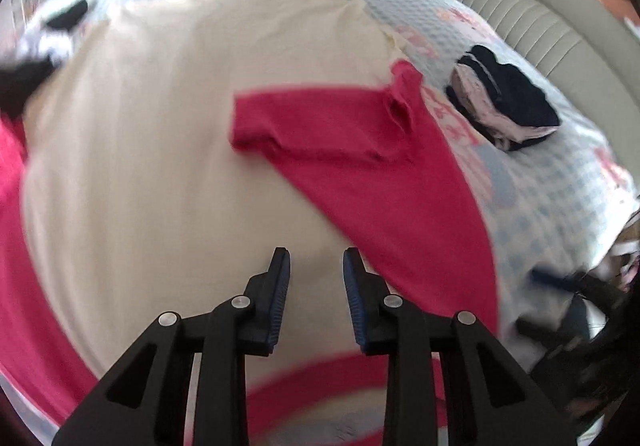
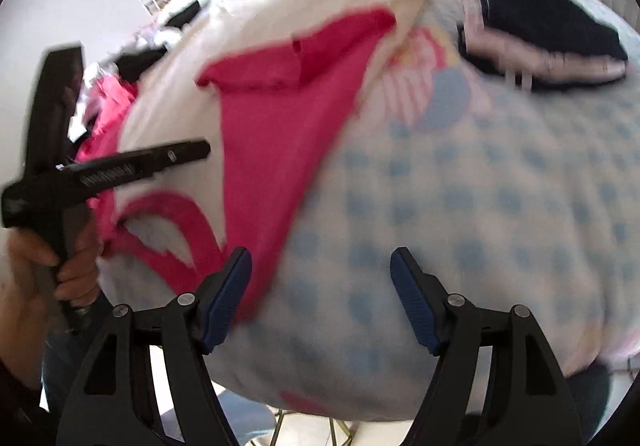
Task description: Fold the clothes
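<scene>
Cream cotton T-shirt with pink raglan sleeves [image 1: 160, 126] lay flat on the blue-checked bedspread [image 2: 480, 206], one sleeve folded in, both left gripper [image 1: 316, 260] and right gripper [image 2: 321, 260] gaping empty; a one-layer pinch risked undoing that fold.

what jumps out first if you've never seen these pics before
The cream shirt with hot-pink sleeves grabs the eye, spread flat across the blue-checked bedspread, one pink sleeve folded in over its body. Next is the pile of folded dark clothes on the bedspread beyond the shirt, toward the padded headboard. Both claws, left and right, hang open and empty above the bed.
</scene>
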Motion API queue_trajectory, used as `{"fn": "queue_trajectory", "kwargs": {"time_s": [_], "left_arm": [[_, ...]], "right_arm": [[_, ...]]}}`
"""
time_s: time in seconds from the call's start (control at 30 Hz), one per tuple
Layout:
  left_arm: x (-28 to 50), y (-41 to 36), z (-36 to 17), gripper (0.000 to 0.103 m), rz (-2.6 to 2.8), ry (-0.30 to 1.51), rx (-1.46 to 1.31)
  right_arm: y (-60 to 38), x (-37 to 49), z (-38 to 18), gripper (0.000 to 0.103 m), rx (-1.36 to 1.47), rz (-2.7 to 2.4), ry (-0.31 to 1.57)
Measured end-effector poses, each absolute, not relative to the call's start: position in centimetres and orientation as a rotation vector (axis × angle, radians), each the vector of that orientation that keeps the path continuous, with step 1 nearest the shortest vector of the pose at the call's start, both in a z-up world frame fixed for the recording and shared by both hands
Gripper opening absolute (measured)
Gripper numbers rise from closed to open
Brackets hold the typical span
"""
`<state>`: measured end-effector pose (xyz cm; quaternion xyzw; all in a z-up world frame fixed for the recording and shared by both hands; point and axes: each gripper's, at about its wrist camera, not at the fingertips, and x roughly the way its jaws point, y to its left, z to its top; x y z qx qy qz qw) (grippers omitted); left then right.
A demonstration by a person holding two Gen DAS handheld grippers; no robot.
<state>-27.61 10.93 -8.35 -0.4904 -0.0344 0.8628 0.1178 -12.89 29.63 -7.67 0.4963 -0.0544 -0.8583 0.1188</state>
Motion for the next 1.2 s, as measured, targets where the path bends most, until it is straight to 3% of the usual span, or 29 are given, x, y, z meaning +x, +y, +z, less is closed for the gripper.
{"fn": "queue_trajectory", "kwargs": {"time_s": [0.07, 0.2, 0.4, 0.53, 0.6, 0.73, 0.93, 1.07, 1.2], "left_arm": [[-29.1, 11.0, -7.6, 0.029, 2.480, -0.091, -1.423], [-32.4, 11.5, -7.6, 0.039, 2.416, -0.005, -1.440], [-37.0, 11.5, -9.7, 0.039, 2.342, 0.026, -1.488], [-39.3, 7.7, -7.6, 0.040, 2.526, -0.164, -1.352], [-39.3, 6.2, -7.3, 0.047, 2.552, -0.247, -1.320], [-39.3, 3.4, -6.7, 0.048, 2.592, -0.401, -1.256], [-39.1, 6.6, -9.2, 0.048, 2.491, -0.232, -1.350], [-39.6, 8.3, -10.9, 0.049, 2.462, -0.171, -1.436], [-39.7, 8.8, -11.2, 0.051, 2.471, -0.103, -1.464]], "right_arm": [[30.0, -15.0, -6.2, 0.073, 1.414, -2.565, -0.105], [30.3, -21.0, -4.8, 0.072, 1.391, -2.621, -0.024], [28.6, -31.3, -9.9, 0.069, 1.627, -2.444, 0.173], [29.9, -35.5, -8.9, 0.066, 1.553, -2.496, -0.003], [31.6, -36.8, -6.9, 0.068, 1.415, -2.604, -0.163], [33.6, -38.1, -4.8, 0.070, 1.295, -2.713, -0.207], [32.5, -43.1, -6.1, 0.070, 1.447, -2.634, -0.030], [29.9, -46.4, -11.0, 0.068, 1.792, -2.366, 0.295], [31.4, -45.2, -10.8, 0.068, 1.895, -2.347, 0.478]]}}
